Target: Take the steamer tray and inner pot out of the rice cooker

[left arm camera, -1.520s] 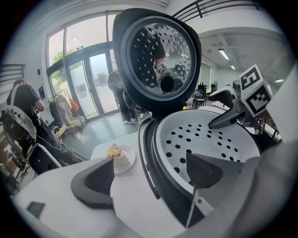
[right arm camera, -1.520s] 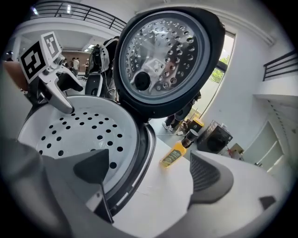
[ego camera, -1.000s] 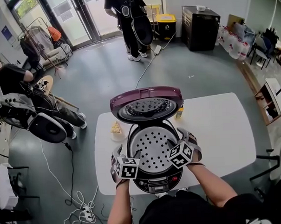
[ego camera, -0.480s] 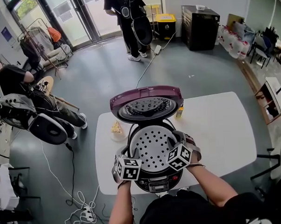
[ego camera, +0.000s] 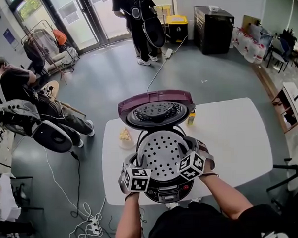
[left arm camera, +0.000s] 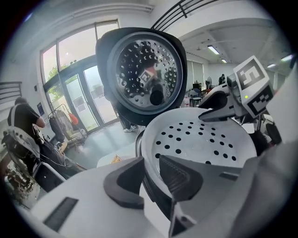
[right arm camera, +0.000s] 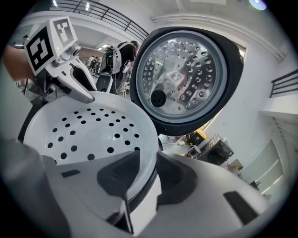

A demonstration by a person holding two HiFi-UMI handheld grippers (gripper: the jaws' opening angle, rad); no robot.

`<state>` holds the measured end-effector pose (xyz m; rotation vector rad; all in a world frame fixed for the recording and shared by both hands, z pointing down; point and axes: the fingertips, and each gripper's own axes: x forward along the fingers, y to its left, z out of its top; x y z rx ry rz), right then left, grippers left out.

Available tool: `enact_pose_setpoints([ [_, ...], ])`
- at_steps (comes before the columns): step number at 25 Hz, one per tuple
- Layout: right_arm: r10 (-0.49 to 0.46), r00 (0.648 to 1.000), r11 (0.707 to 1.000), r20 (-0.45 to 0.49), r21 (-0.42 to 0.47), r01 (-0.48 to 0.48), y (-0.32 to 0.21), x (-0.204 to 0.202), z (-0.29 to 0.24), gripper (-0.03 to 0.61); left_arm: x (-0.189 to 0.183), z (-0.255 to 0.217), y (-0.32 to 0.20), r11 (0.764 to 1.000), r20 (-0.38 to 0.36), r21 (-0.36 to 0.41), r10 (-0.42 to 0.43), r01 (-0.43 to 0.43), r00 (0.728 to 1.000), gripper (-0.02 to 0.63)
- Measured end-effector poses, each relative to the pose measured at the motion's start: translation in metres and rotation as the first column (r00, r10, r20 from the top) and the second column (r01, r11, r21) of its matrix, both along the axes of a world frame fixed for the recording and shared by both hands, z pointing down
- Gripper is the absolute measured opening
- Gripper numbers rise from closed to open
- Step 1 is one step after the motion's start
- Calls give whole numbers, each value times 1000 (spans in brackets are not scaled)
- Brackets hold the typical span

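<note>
The rice cooker [ego camera: 164, 193] stands on the white table with its maroon lid [ego camera: 156, 105] tipped up and back. A white perforated steamer tray [ego camera: 159, 152] [left arm camera: 205, 139] [right arm camera: 88, 125] sits in its mouth and hides the inner pot. My left gripper [ego camera: 141, 165] [left arm camera: 150, 179] straddles the tray's near-left rim, one pad outside and one inside. My right gripper [ego camera: 184, 154] [right arm camera: 142, 179] straddles the near-right rim the same way. Both pairs of jaws have just been closing, and they pinch the rim.
On the table [ego camera: 233, 137], left of the cooker, is a small dish with yellow food [ego camera: 123, 137], and a small yellow bottle [ego camera: 190, 120] stands at its right. A seated person [ego camera: 20, 97] is at the left, a standing person [ego camera: 137, 23] far back. Cables [ego camera: 84, 220] lie on the floor.
Both grippers' jaws have closed onto the tray's rim. The tray has come up slightly from the cooker, with the left gripper rising a little.
</note>
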<state>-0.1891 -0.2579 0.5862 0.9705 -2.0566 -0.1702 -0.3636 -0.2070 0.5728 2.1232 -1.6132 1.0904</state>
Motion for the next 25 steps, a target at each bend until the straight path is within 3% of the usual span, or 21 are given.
enact_pose_setpoints([
  [11,12,999,993,36,115,-16,7,4,-57,112,3,-55,6,993,26,113,21,-24,999,104],
  [20,50,997,970,66,236,-65,33,17,-119,107,14,-113,26,971,28,230,58,-63,998,101],
  [25,99,993,960,66,256,-112,44,38,-127,107,33,-128,32,959,19,264,100,-101,995,98],
])
